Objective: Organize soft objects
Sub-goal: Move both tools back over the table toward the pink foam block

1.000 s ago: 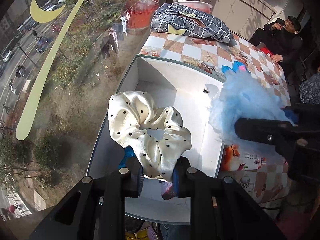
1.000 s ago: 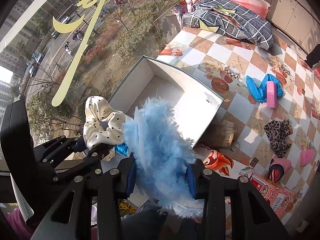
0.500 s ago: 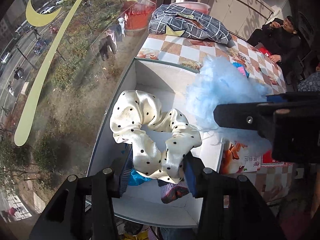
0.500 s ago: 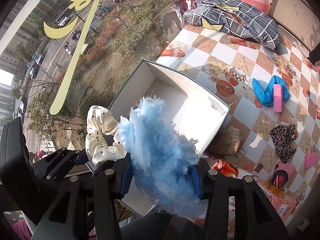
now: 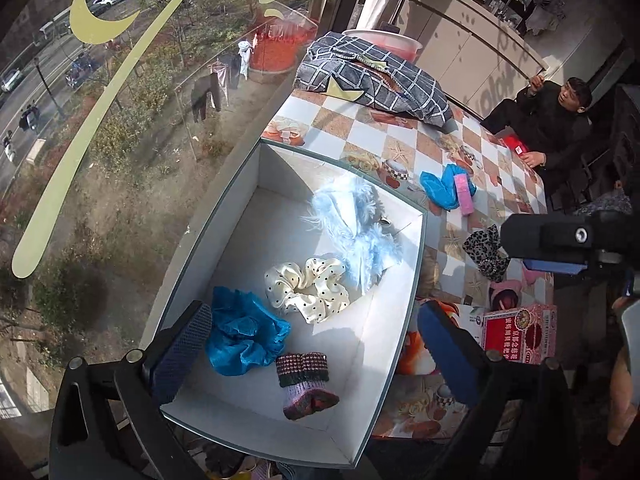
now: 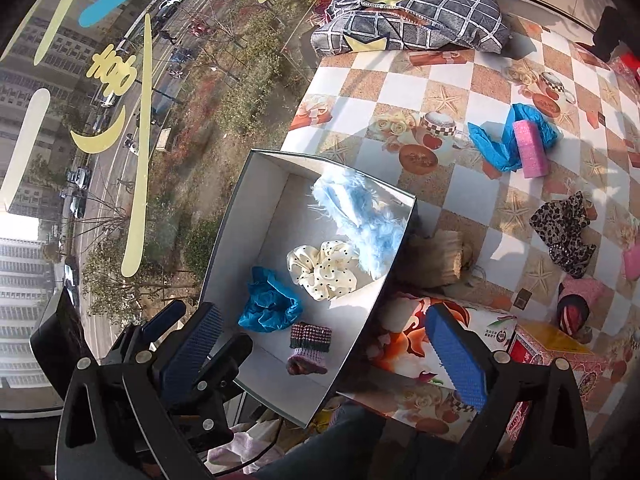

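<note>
A white box (image 5: 416, 248) (image 6: 264, 192) stands at the table's window edge. In it lie a cream polka-dot scrunchie (image 5: 308, 286) (image 6: 324, 270), a fluffy light-blue piece (image 5: 356, 228) (image 6: 360, 220), a bright blue crumpled piece (image 5: 244, 330) (image 6: 270, 306) and a small knitted purple piece (image 5: 306, 384) (image 6: 310, 348). My left gripper (image 5: 316, 348) is open and empty above the box's near end. My right gripper (image 6: 328, 352) is open and empty above the box's near right side.
On the checkered tablecloth to the right lie a blue cloth with a pink sponge (image 6: 530, 148), a leopard-print scrunchie (image 6: 566, 234), a pink-and-dark soft piece (image 6: 576, 304) and a red carton (image 5: 520, 330). A plaid cushion (image 5: 376, 76) lies at the back. A seated person (image 5: 556, 120) is far right.
Both grippers opened and drew back. The polka-dot scrunchie left my left gripper and the fluffy blue piece left my right gripper; both now lie in the box.
</note>
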Demonstrator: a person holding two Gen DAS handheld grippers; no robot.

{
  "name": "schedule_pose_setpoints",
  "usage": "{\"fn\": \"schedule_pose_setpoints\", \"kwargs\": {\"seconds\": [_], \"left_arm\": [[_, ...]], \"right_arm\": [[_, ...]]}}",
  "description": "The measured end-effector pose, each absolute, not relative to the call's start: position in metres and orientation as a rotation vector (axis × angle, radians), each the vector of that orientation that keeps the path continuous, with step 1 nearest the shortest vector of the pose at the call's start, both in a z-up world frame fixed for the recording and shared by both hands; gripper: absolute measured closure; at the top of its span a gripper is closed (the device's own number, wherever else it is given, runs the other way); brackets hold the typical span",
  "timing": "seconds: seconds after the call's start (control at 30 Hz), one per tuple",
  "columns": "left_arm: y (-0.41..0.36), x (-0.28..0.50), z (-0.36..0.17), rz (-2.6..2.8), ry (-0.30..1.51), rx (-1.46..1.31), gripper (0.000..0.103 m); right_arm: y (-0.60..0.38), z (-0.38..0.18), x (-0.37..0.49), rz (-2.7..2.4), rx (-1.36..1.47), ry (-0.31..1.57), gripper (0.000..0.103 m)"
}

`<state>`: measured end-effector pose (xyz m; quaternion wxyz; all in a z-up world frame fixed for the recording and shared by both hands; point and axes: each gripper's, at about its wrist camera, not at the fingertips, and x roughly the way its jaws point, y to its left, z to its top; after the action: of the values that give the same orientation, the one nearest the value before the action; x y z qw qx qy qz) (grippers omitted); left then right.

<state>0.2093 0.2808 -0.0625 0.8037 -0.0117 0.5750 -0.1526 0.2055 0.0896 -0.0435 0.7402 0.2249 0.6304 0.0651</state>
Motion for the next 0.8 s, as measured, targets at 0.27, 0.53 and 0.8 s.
{"fn": "schedule_pose_setpoints", "kwargs": {"seconds": [0.27,0.53,0.8], "left_arm": [[0.247,0.213,-0.042,-0.427,1.243,0.0,0.0],[0.19,0.208,-0.044,-0.52,1.276,0.159,0.0],[0.129,0.218,-0.058,-0.563,1.347,0.275,0.0]], "right_arm": [[0.017,-0.015,0.169,0.025,0.675,1.303,0.001],[-0.089,-0.012,0.104,-0.218,0.863,1.22,0.001],[-0.168,-0.062,0.026,-0.438,1.077,1.235,0.001]]}}
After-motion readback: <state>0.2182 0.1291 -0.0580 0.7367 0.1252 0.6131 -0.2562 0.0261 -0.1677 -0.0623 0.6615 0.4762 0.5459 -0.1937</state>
